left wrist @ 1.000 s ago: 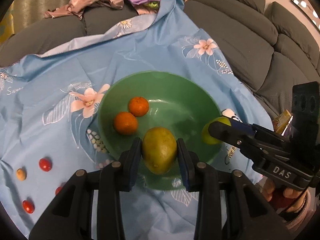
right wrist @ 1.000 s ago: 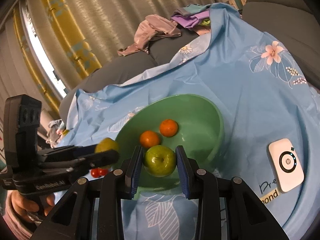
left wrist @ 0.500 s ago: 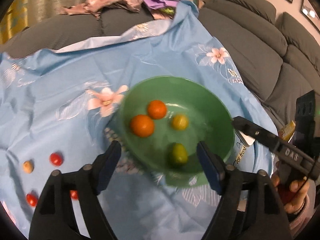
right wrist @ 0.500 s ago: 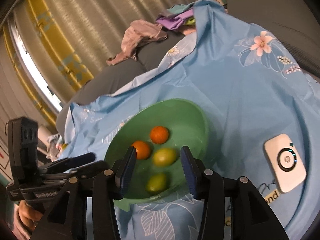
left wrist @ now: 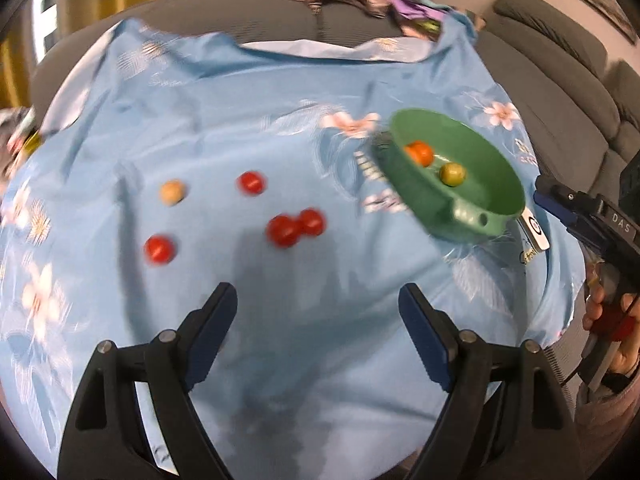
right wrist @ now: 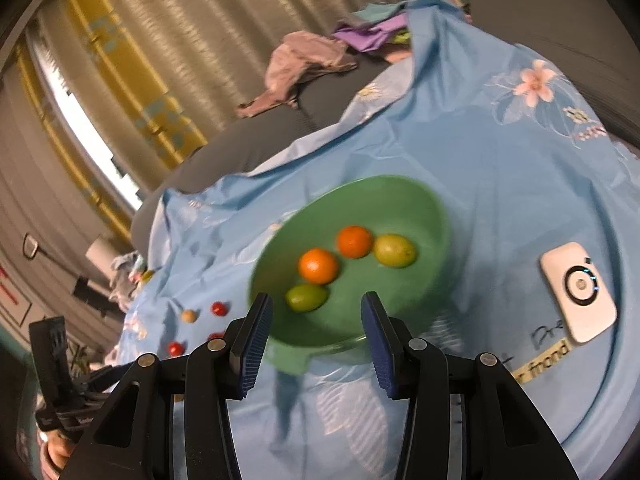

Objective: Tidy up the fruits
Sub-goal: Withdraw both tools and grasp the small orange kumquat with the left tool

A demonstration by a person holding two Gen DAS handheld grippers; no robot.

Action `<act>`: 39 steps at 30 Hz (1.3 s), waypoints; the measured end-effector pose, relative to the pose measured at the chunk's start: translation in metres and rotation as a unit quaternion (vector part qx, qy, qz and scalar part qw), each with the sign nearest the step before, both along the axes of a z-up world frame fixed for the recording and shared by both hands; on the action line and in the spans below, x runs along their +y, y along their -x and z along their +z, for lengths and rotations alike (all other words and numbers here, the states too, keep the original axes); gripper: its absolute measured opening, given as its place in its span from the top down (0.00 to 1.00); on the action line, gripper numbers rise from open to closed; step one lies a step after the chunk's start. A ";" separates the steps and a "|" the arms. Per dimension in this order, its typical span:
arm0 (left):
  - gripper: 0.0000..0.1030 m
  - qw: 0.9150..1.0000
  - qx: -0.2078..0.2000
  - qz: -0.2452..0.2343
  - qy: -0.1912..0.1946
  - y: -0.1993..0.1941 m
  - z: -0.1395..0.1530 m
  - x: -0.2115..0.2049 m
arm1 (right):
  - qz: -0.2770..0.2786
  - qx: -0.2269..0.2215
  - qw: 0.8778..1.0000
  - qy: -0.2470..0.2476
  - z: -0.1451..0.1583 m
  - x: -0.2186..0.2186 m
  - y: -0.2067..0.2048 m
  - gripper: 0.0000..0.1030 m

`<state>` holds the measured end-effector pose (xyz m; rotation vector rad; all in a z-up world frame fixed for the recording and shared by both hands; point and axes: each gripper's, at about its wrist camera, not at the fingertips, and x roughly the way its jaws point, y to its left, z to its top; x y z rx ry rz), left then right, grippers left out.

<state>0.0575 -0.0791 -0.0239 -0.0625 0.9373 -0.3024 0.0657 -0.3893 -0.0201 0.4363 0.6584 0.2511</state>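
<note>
A green bowl on the blue flowered cloth holds two oranges and two yellow-green fruits. It also shows in the left wrist view at the right. Several red cherry tomatoes and one pale yellow one lie loose on the cloth left of the bowl. My left gripper is open and empty, above the cloth near the tomatoes. My right gripper is open and empty, just in front of the bowl's near rim.
A white device lies on the cloth right of the bowl, by a printed label. Grey sofa cushions lie to the right and behind. Crumpled clothes lie at the far edge. Curtains hang behind.
Both grippers opened and dropped their yellow-green fruits into the bowl. The left gripper then swung left, over the loose tomatoes. The right gripper pulled back slightly.
</note>
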 end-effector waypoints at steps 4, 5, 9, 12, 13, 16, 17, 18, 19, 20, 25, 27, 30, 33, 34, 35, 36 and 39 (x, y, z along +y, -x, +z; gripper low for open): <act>0.19 0.999 0.004 0.035 -0.003 0.021 -0.004 0.029 | 0.028 0.003 1.000 0.009 0.002 0.022 0.003 0.55; 0.19 0.999 0.005 0.040 -0.002 0.024 -0.005 0.034 | 0.035 0.003 0.999 0.011 0.003 0.029 0.004 0.55; 0.19 0.998 0.007 0.059 0.005 0.038 -0.008 0.051 | 0.060 0.004 0.998 0.025 0.005 0.049 0.005 0.55; 0.19 0.997 0.009 0.070 0.014 0.047 -0.011 0.061 | 0.080 0.011 0.996 0.033 0.004 0.065 0.005 0.55; 0.19 0.997 0.010 0.074 0.018 0.050 -0.013 0.066 | 0.088 0.013 0.995 0.037 0.003 0.070 0.005 0.55; 0.19 0.996 0.012 0.083 0.029 0.056 -0.017 0.076 | 0.108 0.020 0.993 0.051 0.001 0.086 0.005 0.55; 0.19 0.996 0.012 0.085 0.032 0.057 -0.017 0.078 | 0.114 0.022 0.992 0.054 0.001 0.089 0.006 0.55; 0.19 0.996 0.011 0.085 0.036 0.059 -0.018 0.081 | 0.120 0.024 0.991 0.058 -0.001 0.094 0.006 0.55; 0.19 0.996 0.010 0.083 0.039 0.060 -0.019 0.082 | 0.128 0.026 0.989 0.063 -0.002 0.100 0.005 0.55; 0.19 0.996 0.008 0.081 0.042 0.061 -0.020 0.083 | 0.132 0.028 0.989 0.065 -0.003 0.105 0.005 0.55; 0.20 0.996 0.008 0.079 0.049 0.055 -0.025 0.085 | 0.156 0.036 0.984 0.075 -0.009 0.126 0.001 0.55; 0.20 0.995 0.010 0.079 0.056 0.051 -0.027 0.086 | 0.169 0.038 0.982 0.080 -0.011 0.135 0.002 0.55; 0.23 0.996 0.016 0.074 0.052 0.041 -0.033 0.083 | 0.188 0.039 0.976 0.099 -0.016 0.149 0.002 0.55; 0.27 0.997 0.019 0.061 0.045 0.033 -0.038 0.076 | 0.203 0.042 0.971 0.119 -0.021 0.161 0.002 0.55; 0.28 0.997 0.019 0.058 0.042 0.031 -0.039 0.075 | 0.209 0.045 0.969 0.122 -0.024 0.166 0.001 0.55; 0.29 0.998 0.021 0.052 0.036 0.026 -0.042 0.071 | 0.212 0.047 0.968 0.123 -0.025 0.168 0.001 0.55; 0.32 0.998 0.022 0.050 0.032 0.024 -0.045 0.070 | 0.216 0.050 0.967 0.124 -0.027 0.171 0.000 0.55; 0.36 0.998 0.030 0.048 0.015 0.015 -0.053 0.068 | 0.229 0.058 0.963 0.128 -0.033 0.180 -0.003 0.55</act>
